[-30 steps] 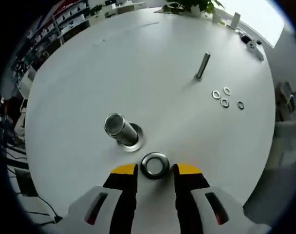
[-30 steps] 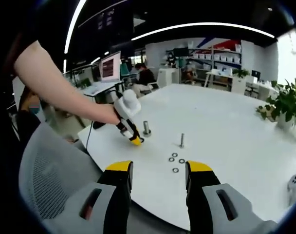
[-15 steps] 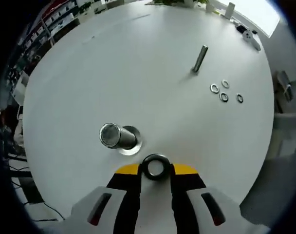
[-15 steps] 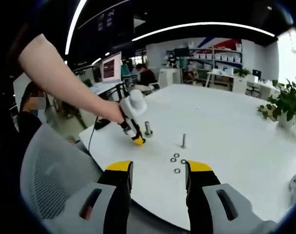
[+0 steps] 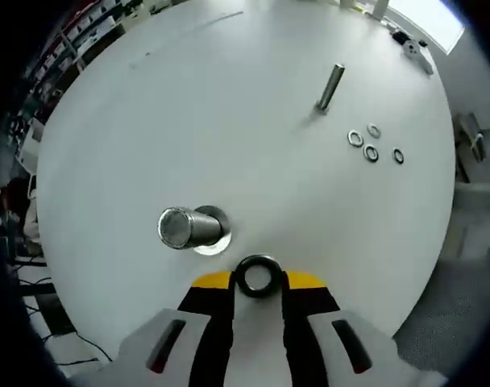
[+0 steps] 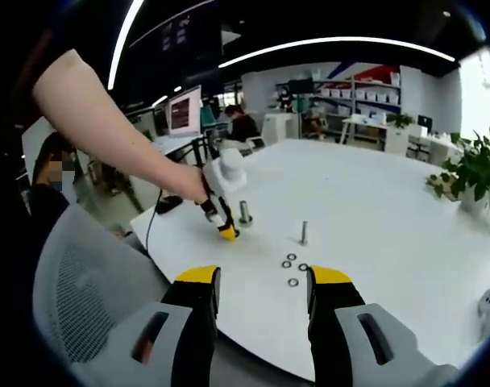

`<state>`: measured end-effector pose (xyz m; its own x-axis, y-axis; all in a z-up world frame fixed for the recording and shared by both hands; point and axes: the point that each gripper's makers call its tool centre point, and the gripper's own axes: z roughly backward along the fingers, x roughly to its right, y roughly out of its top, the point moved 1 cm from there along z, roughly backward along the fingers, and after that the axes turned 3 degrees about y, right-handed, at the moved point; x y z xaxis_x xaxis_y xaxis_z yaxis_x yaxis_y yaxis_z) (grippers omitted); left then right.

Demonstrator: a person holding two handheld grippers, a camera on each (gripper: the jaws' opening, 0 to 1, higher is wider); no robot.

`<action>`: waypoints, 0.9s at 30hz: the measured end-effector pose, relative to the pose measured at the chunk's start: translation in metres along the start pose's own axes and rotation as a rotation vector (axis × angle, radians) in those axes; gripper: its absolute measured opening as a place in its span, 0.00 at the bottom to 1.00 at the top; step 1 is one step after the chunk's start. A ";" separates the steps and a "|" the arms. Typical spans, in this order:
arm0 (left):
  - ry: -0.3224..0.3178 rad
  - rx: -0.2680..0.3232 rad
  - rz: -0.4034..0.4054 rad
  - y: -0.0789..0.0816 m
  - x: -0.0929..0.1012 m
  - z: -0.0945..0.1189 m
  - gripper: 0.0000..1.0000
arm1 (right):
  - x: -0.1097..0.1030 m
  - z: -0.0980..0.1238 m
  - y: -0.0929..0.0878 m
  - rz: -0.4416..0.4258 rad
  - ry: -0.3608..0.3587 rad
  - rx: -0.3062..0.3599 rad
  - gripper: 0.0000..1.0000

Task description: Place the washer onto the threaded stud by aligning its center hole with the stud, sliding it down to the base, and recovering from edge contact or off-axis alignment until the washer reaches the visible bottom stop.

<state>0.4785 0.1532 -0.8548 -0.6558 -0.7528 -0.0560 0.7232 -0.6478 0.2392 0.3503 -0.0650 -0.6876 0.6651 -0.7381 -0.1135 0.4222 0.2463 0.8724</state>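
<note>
white table point(image 6: 406, 201), shelving point(image 6: 366, 89), ceiling light strips point(image 6: 325, 42)

A large white table point(image 5: 188, 113) with a rounded edge carries everything. Near the edge stands a thick threaded stud point(image 5: 184, 227) on a round metal base, seen almost end-on in the left gripper view. Well apart from it, farther across the table, a thinner stud point(image 5: 330, 87) stands upright. Just beside that one, four small washers point(image 5: 372, 145) lie flat in a loose cluster. At the far edge sit potted plants point(image 6: 471, 173) and a few small objects, too blurred to identify, perhaps devices.
</note>
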 end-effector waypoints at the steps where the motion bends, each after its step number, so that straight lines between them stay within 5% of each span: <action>1: 0.002 0.003 0.004 -0.001 0.000 0.000 0.20 | 0.000 0.000 0.001 -0.001 0.000 0.003 0.45; 13: 0.003 0.017 -0.023 -0.005 -0.003 0.004 0.19 | 0.003 0.001 0.000 0.000 -0.012 0.005 0.45; 27: 0.027 0.091 -0.042 0.000 -0.011 0.032 0.19 | 0.002 0.000 0.000 -0.003 -0.006 0.000 0.45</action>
<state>0.4789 0.1651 -0.8226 -0.6784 -0.7287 -0.0932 0.6716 -0.6666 0.3234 0.3518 -0.0665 -0.6881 0.6601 -0.7427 -0.1129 0.4243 0.2445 0.8719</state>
